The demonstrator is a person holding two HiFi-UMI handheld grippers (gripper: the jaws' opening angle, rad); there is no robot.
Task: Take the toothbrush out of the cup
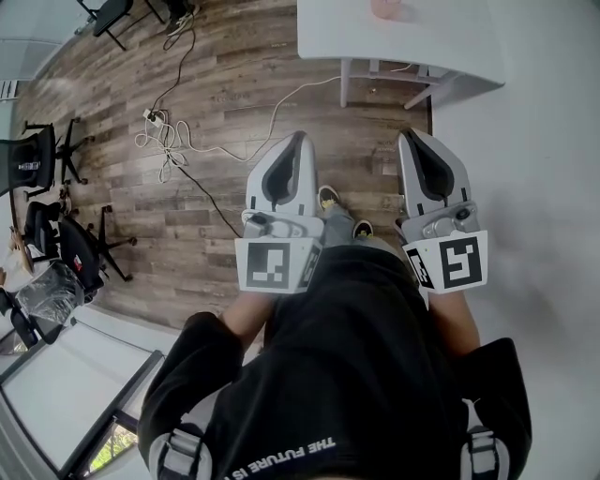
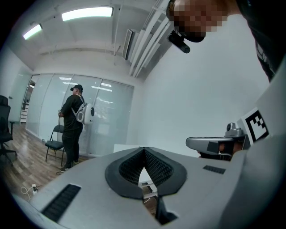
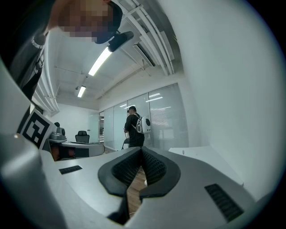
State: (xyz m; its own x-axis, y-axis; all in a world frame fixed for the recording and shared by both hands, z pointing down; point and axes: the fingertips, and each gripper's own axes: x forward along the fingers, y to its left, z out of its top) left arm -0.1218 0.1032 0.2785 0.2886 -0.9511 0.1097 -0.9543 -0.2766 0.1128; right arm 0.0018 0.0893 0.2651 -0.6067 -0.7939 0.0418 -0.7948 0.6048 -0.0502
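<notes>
Head view: approach to the cup not yet begun

Wooden floor (image 1: pixel 225 75) spread in front of and left of the white table (image 1: pixel 403 47). Left gripper (image 1: pixel 302 139) and right gripper (image 1: pixel 410 137) held side by side at the waist, well apart from the table and both pointing toward it. Closed down to the tips in the two gripper views, ribbed pads touching, nothing caught between them. Pinkish cup (image 1: pixel 386 7) standing on the table, blurred and cut by the upper border of the picture. Toothbrush too small to make out, presumably inside the cup.

Judged as the very first step, before any reach. Next: walk up to the table, open one gripper, lower it over the cup, close on the brush handle above the rim, then lift straight up. Possibly steady the cup with the other gripper, as a light cup may tip.
</notes>
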